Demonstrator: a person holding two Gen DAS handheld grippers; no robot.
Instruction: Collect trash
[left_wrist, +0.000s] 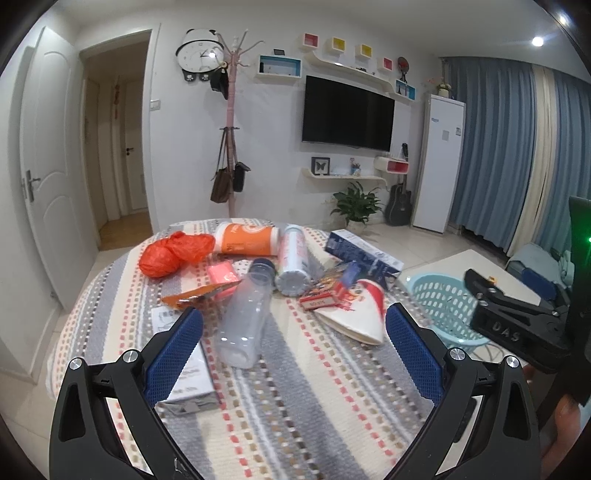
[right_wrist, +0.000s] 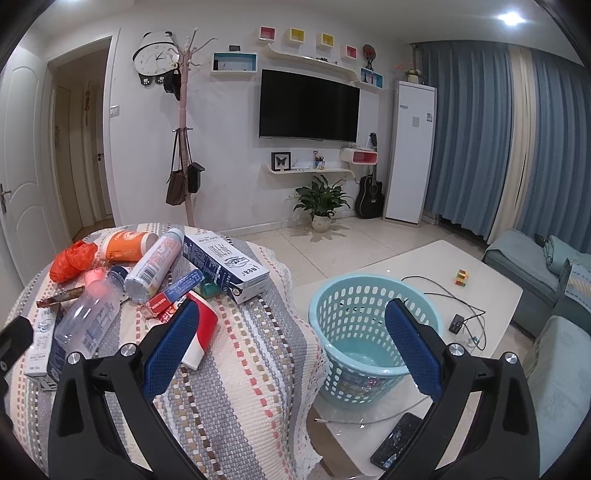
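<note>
Trash lies on a striped cloth-covered table (left_wrist: 295, 387): an orange plastic bag (left_wrist: 171, 254), an orange canister (left_wrist: 245, 240), a white tube (left_wrist: 293, 264), a clear plastic bottle (left_wrist: 245, 321), a blue milk carton (left_wrist: 364, 254), a red-and-white paper cup (left_wrist: 360, 314), small wrappers and a white carton (left_wrist: 192, 373). My left gripper (left_wrist: 293, 350) hovers open above the cloth, just in front of the bottle. The right gripper (right_wrist: 291, 347) is open too, held between the table edge and a light-blue basket (right_wrist: 373, 332). That basket (left_wrist: 443, 306) looks empty.
The basket stands on a white coffee table (right_wrist: 491, 291) with cables, a phone (right_wrist: 397, 441) and a small cube (right_wrist: 461, 277). A sofa (right_wrist: 554, 350) is at right. Coat rack, TV, plant and guitar line the far wall.
</note>
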